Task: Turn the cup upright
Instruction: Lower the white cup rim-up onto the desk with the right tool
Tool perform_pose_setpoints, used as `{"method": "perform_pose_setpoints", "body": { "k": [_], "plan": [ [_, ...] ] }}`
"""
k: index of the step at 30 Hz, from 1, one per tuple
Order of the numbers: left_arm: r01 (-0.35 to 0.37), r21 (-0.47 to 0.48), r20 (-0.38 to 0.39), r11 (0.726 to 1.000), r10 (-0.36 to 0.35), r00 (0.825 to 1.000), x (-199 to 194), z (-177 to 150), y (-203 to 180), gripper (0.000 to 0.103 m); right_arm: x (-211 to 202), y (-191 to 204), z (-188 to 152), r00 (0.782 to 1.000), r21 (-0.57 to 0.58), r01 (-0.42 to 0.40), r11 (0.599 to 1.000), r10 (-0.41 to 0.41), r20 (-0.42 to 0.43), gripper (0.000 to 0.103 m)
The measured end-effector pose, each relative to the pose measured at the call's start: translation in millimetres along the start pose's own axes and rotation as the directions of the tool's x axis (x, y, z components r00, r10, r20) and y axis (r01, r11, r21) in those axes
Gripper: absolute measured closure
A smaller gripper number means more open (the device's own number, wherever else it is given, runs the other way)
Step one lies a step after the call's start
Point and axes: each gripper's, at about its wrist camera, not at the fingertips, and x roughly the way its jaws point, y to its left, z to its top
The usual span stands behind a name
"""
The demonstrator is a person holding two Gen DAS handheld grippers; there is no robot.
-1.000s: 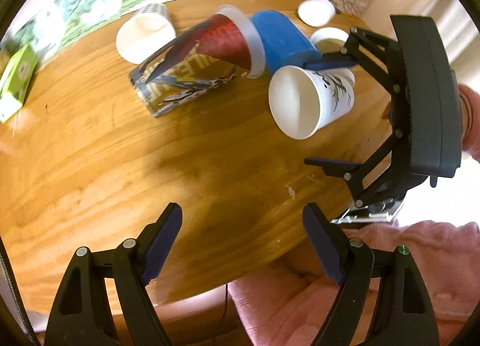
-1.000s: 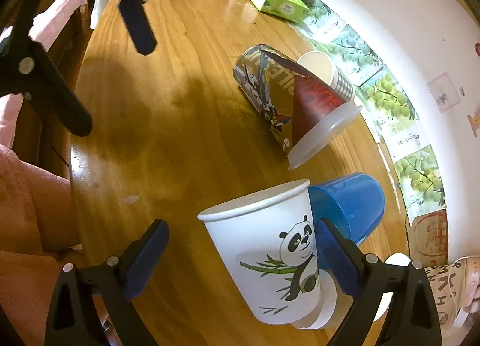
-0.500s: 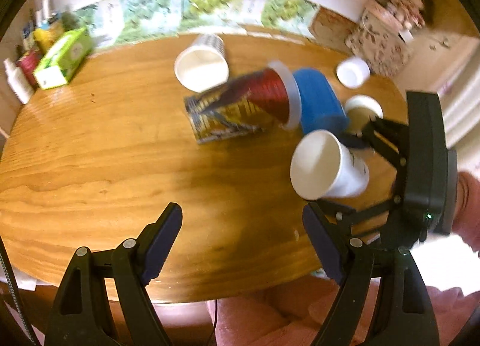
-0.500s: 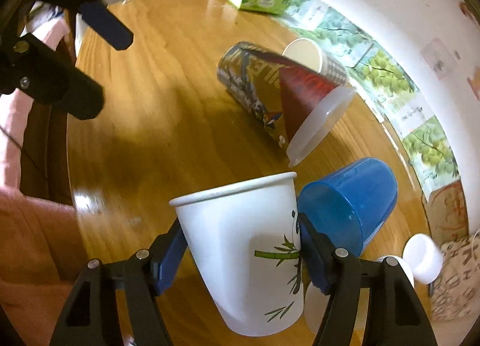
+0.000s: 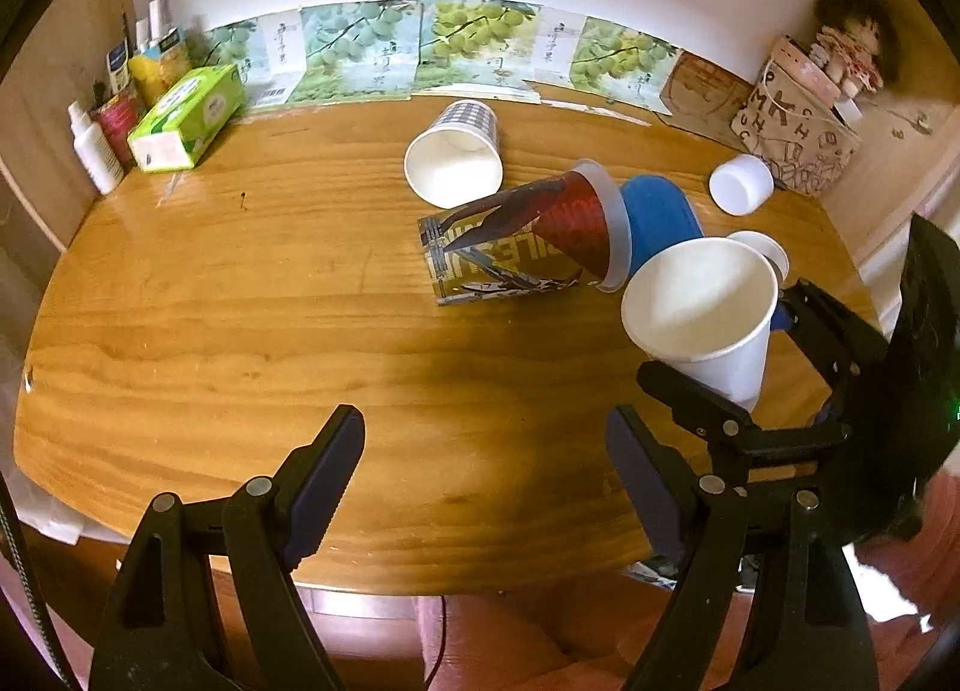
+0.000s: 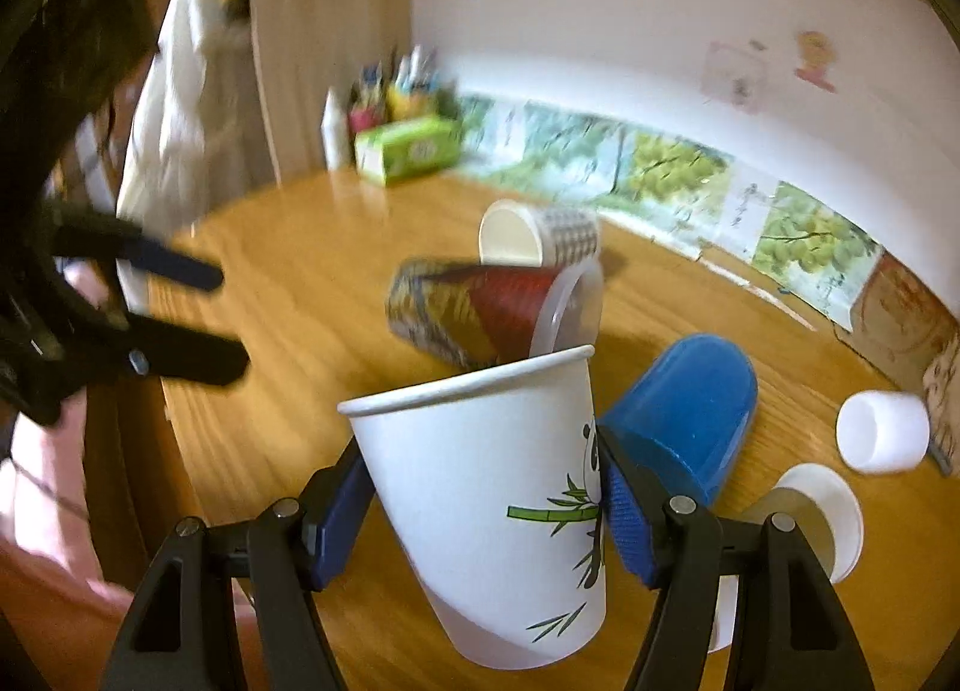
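Right gripper (image 6: 483,502), jaws clamped on the panda cup (image 6: 498,487), holding it mouth-up and slightly tilted above the table (image 5: 240,295); left gripper (image 5: 483,484), jaws spread and empty, near the table's edge.

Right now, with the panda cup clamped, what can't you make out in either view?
- Panda cup base: in the right wrist view it merges with the table, so contact is unclear; in the left wrist view the right gripper covers it.
- Printed cup: motion-blurred in the right wrist view; its lettering is only partly readable in the left.
- Blue cup: mouth hidden behind the printed cup and panda cup in the left wrist view.
- Bottles: labels too small.
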Motion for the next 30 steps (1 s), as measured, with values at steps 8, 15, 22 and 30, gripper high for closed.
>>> {"method": "perform_pose_setpoints", "body": {
  "k": [8,15,22,30],
  "plan": [
    [-0.029,-0.016,-0.001,0.999,0.029,1.0,-4,1,0,0.018,4,2,0,0.996,0.102,0.009,0.995,-0.018,0.085,0.033],
    [-0.042,-0.044,0.006,0.998,0.042,0.999,-11,4,2,0.018,11,-5,-2,0.994,0.194,-0.007,0.981,-0.014,0.11,0.033],
    [-0.044,-0.051,0.011,0.998,0.045,0.999,-13,7,-2,0.018,13,-15,-3,0.992,0.245,-0.02,0.969,-0.012,0.126,0.033],
    [-0.041,-0.052,0.009,0.998,0.042,0.999,-12,11,-9,0.018,10,-23,-5,0.99,0.264,-0.041,0.964,0.005,0.139,0.032]
  ]
}}
